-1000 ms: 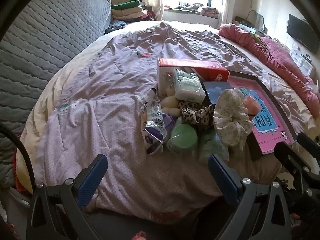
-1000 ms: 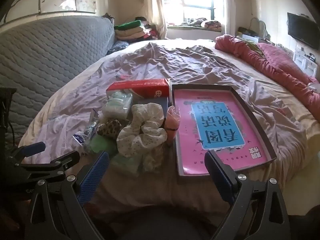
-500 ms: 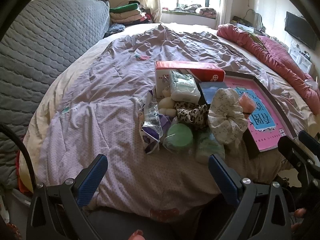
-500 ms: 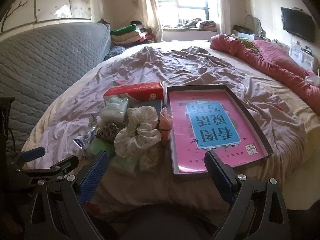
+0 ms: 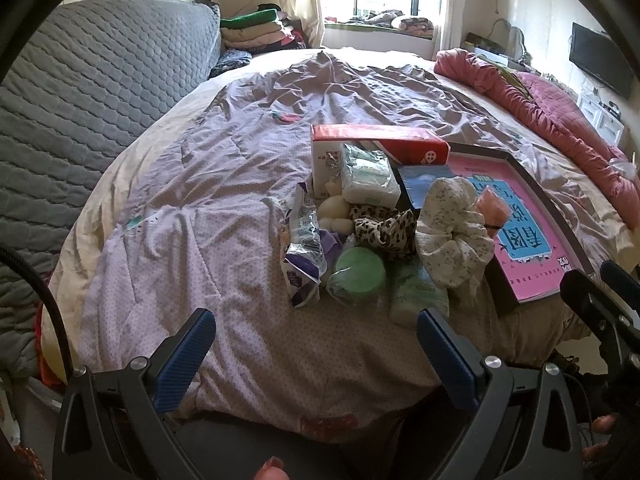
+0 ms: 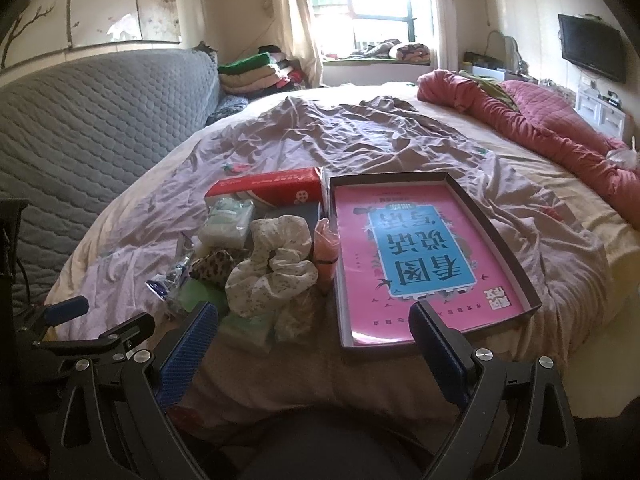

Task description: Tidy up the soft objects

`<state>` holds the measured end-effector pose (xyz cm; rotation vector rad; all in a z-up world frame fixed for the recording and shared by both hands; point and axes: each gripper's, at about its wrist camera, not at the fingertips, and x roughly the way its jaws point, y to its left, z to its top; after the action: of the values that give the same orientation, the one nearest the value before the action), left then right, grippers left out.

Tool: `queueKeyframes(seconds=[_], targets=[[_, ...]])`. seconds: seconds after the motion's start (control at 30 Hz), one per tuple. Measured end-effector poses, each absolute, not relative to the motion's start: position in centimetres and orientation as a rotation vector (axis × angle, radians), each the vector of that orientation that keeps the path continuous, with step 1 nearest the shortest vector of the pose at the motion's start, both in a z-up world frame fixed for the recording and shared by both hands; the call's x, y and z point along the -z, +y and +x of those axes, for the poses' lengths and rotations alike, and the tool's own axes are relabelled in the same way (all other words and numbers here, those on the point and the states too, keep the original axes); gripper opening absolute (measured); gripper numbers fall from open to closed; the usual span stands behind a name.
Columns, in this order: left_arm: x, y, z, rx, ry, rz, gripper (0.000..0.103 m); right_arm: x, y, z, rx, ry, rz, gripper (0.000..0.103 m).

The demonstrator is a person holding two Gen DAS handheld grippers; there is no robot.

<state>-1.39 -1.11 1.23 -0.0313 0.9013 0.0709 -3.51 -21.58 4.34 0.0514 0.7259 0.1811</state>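
Observation:
A heap of soft things lies near the bed's front edge: a white floral scrunchie (image 5: 450, 232) (image 6: 272, 266), a leopard scrunchie (image 5: 386, 228) (image 6: 214, 264), a green round sponge (image 5: 358, 276), a tissue pack (image 5: 370, 178) (image 6: 228, 222), cream puffs (image 5: 334, 212), a purple-white wrapper (image 5: 304, 248) and a peach net item (image 5: 490, 208) (image 6: 326, 248). Right of the heap sits a dark shallow box (image 5: 532, 200) (image 6: 496, 236) lined with a pink sheet. My left gripper (image 5: 316, 344) and right gripper (image 6: 314, 340) both hover open and empty short of the bed edge.
A red and white carton (image 5: 380, 146) (image 6: 264, 188) stands behind the heap. The wrinkled mauve bedsheet (image 5: 224, 184) stretches far back. A grey quilted headboard (image 5: 80, 80) runs along the left, and a red quilt (image 6: 560, 128) lies bunched at the right. Folded clothes (image 6: 252, 72) are stacked by the window.
Both grippers have drawn back and lifted slightly, so the heap and the box look a little farther off. Nothing on the bed has moved.

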Motion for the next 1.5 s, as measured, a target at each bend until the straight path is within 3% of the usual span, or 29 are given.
queueKeyframes(seconds=[1.5], targets=[[0.3, 1.9, -1.0, -0.081, 0.900, -0.141, 0.101, -2.9, -21.8, -0.9, -0.163, 0.766, 0.073, 0.097]])
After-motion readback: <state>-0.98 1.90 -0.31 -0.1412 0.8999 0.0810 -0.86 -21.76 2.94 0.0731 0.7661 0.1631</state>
